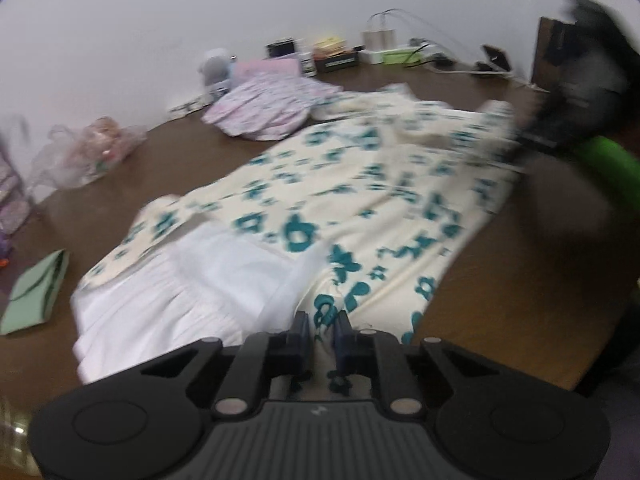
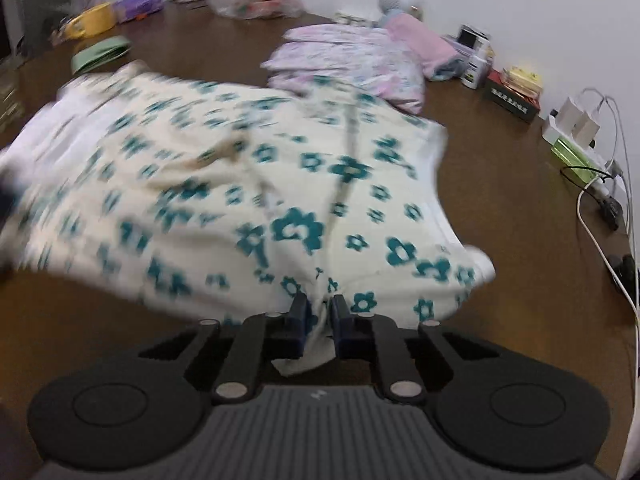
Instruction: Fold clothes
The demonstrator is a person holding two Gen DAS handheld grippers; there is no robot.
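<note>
A cream dress with teal flowers (image 1: 360, 184) lies spread over the brown table (image 1: 500, 280), its white lining (image 1: 184, 292) showing at the near left. My left gripper (image 1: 322, 324) is shut on the dress's near edge. In the right wrist view the same dress (image 2: 240, 184) is lifted and blurred, and my right gripper (image 2: 319, 306) is shut on its near edge. The right gripper shows in the left wrist view as a dark blur (image 1: 576, 92) at the dress's far right corner.
A folded pink-lilac garment (image 1: 268, 108) lies beyond the dress, also in the right wrist view (image 2: 352, 60). A green pouch (image 1: 36, 292), a plastic bag (image 1: 88, 148), boxes and chargers (image 1: 380, 44) line the wall. Cables (image 2: 600, 216) trail at the right.
</note>
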